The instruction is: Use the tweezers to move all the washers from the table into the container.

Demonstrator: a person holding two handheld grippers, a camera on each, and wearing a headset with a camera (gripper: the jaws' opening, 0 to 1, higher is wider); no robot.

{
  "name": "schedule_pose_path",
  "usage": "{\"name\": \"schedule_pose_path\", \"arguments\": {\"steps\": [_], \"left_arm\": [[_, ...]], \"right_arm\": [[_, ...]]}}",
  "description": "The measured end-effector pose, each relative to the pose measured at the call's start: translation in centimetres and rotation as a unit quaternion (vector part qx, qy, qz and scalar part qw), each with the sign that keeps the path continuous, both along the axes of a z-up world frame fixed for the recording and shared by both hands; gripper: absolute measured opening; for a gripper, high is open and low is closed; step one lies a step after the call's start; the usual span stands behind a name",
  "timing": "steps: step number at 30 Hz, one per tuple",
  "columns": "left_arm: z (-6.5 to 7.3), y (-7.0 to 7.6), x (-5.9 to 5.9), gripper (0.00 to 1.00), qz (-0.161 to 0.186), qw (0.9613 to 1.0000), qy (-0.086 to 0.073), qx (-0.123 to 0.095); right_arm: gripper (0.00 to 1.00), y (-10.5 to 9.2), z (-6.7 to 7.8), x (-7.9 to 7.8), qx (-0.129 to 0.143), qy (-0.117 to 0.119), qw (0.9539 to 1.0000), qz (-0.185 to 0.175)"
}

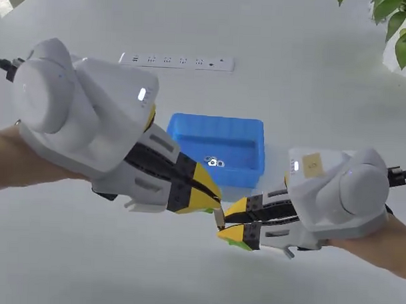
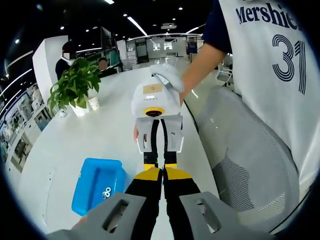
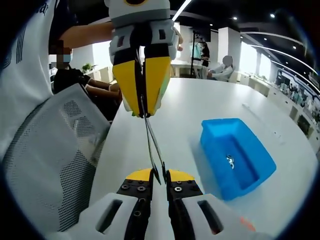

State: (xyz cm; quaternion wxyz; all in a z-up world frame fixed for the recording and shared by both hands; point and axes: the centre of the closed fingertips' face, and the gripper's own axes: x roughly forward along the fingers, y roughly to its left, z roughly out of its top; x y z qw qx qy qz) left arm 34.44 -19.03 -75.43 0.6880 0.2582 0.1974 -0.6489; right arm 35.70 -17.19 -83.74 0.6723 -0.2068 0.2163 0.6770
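Gripping the tweezers [image 3: 150, 135] in the closed fingers of the left gripper [image 1: 211, 196], tips aimed at the right gripper [image 1: 230, 223], probably for a handover or re-grip. Right fingers nearly together about the tips; pinching or merely flanking, cannot tell. Washers [image 1: 214, 162] clustered inside the blue container [image 1: 217, 122], at 12 o'clock from the fingers. Farther along the pale bench [image 1: 292, 75], a power strip [image 1: 177, 61] at 12 and a plant [image 1: 401, 25] at 2; open-plan office around.

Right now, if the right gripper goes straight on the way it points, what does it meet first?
The tweezers, probably: their tips lie right at the right gripper, with the left gripper holding them straight behind. Whether they touch it is unclear.
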Motion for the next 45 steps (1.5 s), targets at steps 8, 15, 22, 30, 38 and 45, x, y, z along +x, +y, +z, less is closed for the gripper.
{"name": "schedule_pose_path", "arguments": {"steps": [8,15,22,30,38,45], "left_arm": [[-0.7,0.1,0.6,0.05,0.012,0.9999,0.007,-0.001],[-1.5,0.3,1.0,0.05,0.018,0.9997,0.014,0.006],[-1.9,0.3,1.3,0.05,0.020,0.9996,0.020,0.007],[-2.3,0.2,1.4,0.05,0.018,0.9995,0.023,0.010],[-2.4,-0.1,1.6,0.05,0.017,0.9996,0.023,0.009],[-2.5,-0.1,1.6,0.05,0.015,0.9995,0.023,0.012]], "right_arm": [[0.11,0.0,-0.7,0.5,-0.002,0.006,1.0000,-0.004],[0.11,-0.1,-1.4,0.8,-0.004,0.014,0.9999,-0.008],[0.11,0.2,-1.8,0.8,-0.005,0.019,0.9998,-0.007],[0.11,0.1,-2.2,0.8,-0.003,0.025,0.9996,-0.010],[0.11,0.0,-2.4,0.9,-0.004,0.027,0.9996,-0.010],[0.11,-0.1,-2.5,1.0,-0.005,0.028,0.9995,-0.013]]}}
